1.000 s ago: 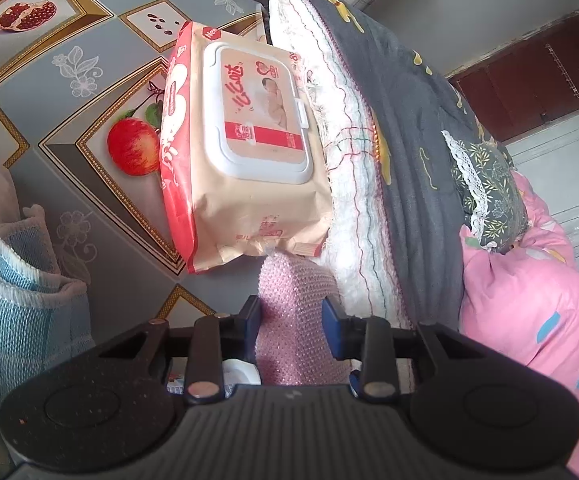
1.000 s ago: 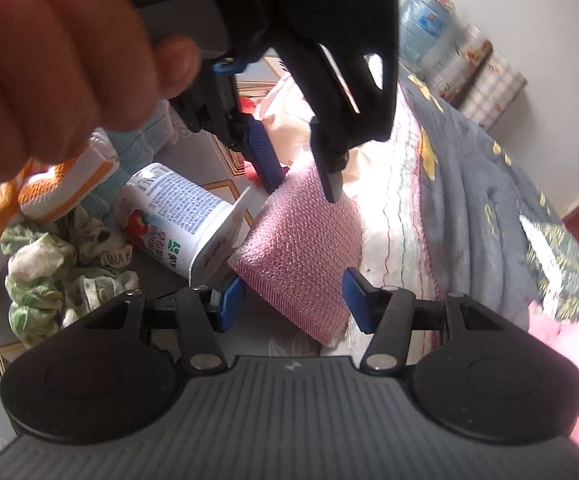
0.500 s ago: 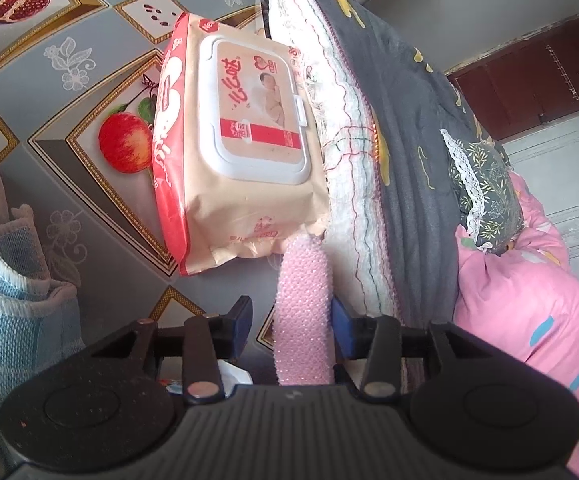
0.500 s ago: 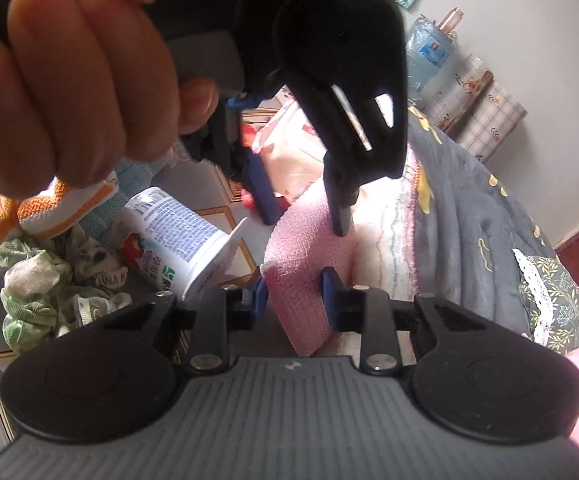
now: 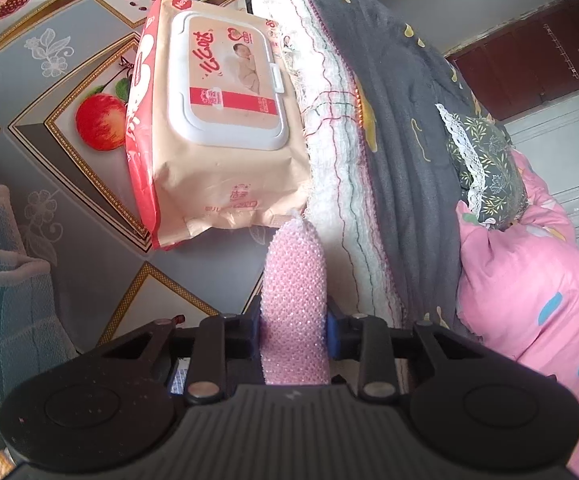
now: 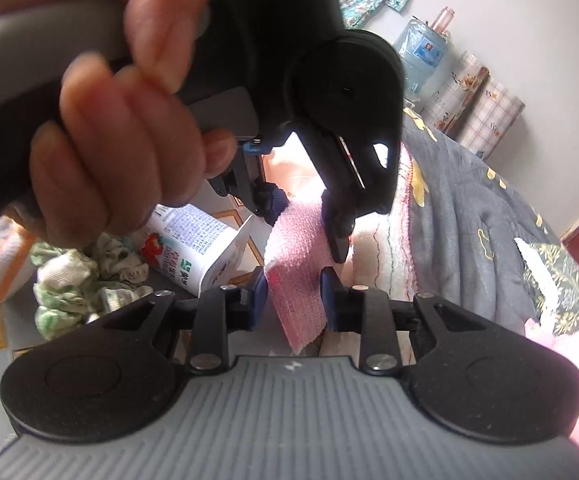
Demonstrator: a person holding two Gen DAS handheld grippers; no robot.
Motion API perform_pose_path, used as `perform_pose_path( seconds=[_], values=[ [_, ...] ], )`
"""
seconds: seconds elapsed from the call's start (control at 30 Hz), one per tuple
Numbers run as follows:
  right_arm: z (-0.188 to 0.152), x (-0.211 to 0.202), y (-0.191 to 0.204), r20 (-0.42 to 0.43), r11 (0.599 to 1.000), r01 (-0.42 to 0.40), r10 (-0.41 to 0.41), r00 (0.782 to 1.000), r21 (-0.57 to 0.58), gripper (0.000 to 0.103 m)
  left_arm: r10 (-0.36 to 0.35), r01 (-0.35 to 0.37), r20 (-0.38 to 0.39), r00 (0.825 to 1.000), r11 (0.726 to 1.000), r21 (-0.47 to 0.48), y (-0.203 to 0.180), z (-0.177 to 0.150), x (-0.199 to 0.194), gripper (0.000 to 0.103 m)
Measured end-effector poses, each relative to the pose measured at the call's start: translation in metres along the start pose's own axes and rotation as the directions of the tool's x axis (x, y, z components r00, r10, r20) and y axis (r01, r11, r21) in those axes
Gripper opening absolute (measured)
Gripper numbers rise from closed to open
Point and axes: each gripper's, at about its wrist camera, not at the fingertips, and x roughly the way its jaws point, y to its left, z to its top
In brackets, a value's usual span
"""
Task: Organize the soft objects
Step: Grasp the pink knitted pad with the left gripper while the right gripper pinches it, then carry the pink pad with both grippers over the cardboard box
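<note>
A pink mesh scrub sponge (image 5: 294, 280) stands on edge between the fingers of my left gripper (image 5: 293, 322), which is shut on it above the table edge. In the right wrist view the same sponge (image 6: 295, 252) runs from the left gripper (image 6: 305, 216) above down into my right gripper (image 6: 294, 294), whose blue pads press on its lower end. Both grippers hold the sponge at once. A hand (image 6: 129, 128) grips the left tool's handle.
A pack of baby wipes (image 5: 213, 120) lies on the fruit-patterned tablecloth (image 5: 49, 80). Folded quilts (image 5: 389, 140) and a pink pillow (image 5: 529, 280) lie to the right. A blue towel (image 5: 5, 300), a yogurt cup (image 6: 197, 248) and crumpled cloths (image 6: 77, 288) lie to the left.
The right gripper closed from open onto the sponge's lower end. The sponge turned from flat to edge-on in the left wrist view. Both grippers rose slightly.
</note>
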Motion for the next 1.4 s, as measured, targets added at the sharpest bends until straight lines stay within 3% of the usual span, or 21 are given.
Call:
perform_pose_path(
  seconds=[0.3,0.47,0.6,0.73,0.87,0.93,1.03,1.13,1.27,1.4],
  values=[
    [0.001,-0.066,-0.007,0.049,0.999,0.048,-0.048,0.998,0.007,0.047,-0.047,0.040,0.100,0.994,0.996,0.079,-0.029,-0.017,-0.056,0.030],
    [0.010,-0.113,-0.008,0.110,0.996,0.081,-0.075,0.991,-0.045,0.056,-0.089,0.060,0.193,0.977,0.986,0.154,-0.054,-0.038,-0.104,0.030],
    [0.018,-0.148,-0.009,0.172,0.992,0.094,-0.079,0.982,-0.080,0.069,-0.123,0.061,0.297,0.947,0.976,0.211,-0.067,-0.059,-0.151,0.031],
    [0.029,-0.174,-0.009,0.220,0.997,0.028,-0.011,0.975,-0.075,0.075,-0.128,0.033,0.403,0.906,0.972,0.233,-0.062,-0.080,-0.199,0.031],
    [0.044,-0.190,-0.008,0.265,0.995,-0.096,0.103,0.959,-0.039,0.075,-0.100,-0.002,0.485,0.869,0.979,0.205,-0.035,-0.098,-0.243,0.031],
    [0.054,-0.194,-0.010,0.285,0.981,-0.193,0.188,0.940,-0.011,0.076,-0.080,-0.017,0.514,0.854,0.983,0.181,-0.017,-0.106,-0.262,0.031],
    [0.071,-0.191,-0.009,0.309,0.940,-0.340,0.317,0.897,0.024,0.076,-0.047,-0.035,0.551,0.833,0.990,0.137,0.015,-0.116,-0.288,0.031],
    [0.096,-0.182,-0.004,0.328,0.869,-0.491,0.447,0.832,0.060,0.076,-0.016,-0.038,0.579,0.815,0.996,0.080,0.051,-0.127,-0.315,0.031],
    [0.134,-0.154,0.010,0.347,0.731,-0.670,0.599,0.721,0.130,0.076,-0.011,-0.012,0.600,0.800,0.999,0.034,0.097,-0.142,-0.351,0.031],
    [0.174,-0.119,0.047,0.335,0.534,-0.823,0.753,0.567,0.192,0.076,-0.019,0.029,0.617,0.787,1.000,-0.007,0.144,-0.158,-0.384,0.031]
  ],
)
